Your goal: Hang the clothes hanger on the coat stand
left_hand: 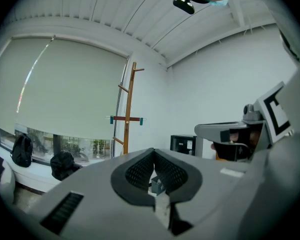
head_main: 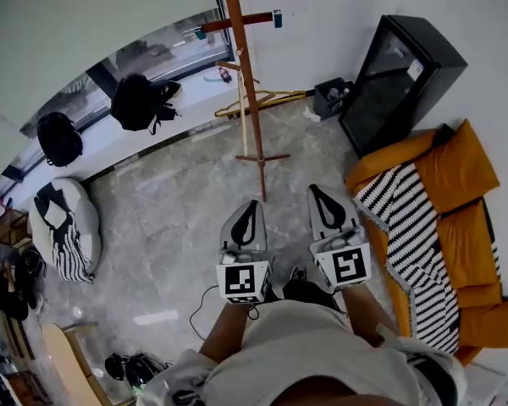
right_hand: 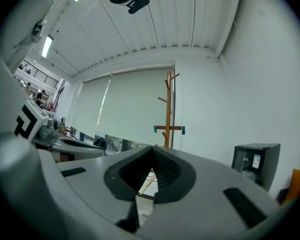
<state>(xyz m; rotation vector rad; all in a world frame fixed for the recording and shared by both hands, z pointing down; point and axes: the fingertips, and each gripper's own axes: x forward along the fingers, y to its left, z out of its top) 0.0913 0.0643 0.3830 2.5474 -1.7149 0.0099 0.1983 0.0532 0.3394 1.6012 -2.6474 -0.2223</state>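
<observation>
Tools are held level and side by side ahead of the person, and both are aimed toward the coat stand (head_main: pixel 245 66). The left tool (head_main: pixel 252 202) is seen with its jaws pressed together and nothing gripped; only a far grey box shows through the slot below the tips. The right tool (head_main: pixel 318 189) is likewise shut and empty.

The clothes hanger (head_main: pixel 267 100) is found low down at the coat stand, on its far side from the tools. Whether it rests on the floor or leans on the pole cannot be told. Its long axis is laid crosswise to the line in which the tools point, with the pole crossing near its middle. The left tool is lined up nearly with the stand's foot, while the right tool is pointed toward the hanger's right end; neither is judged clearly nearer, and both are well apart from it.

The stand is planted on a pale marble floor (head_main: pixel 169 218). A crossbar (head_main: pixel 237 21) with teal ends is fixed high on the pole. Left of the stand, backpacks (head_main: pixel 140 100) are set on a window sill (head_main: pixel 195 100). Right of the stand, a black cabinet (head_main: pixel 398 79) and an orange sofa (head_main: pixel 457 201) with a striped blanket (head_main: pixel 406 227) are placed along the wall.
</observation>
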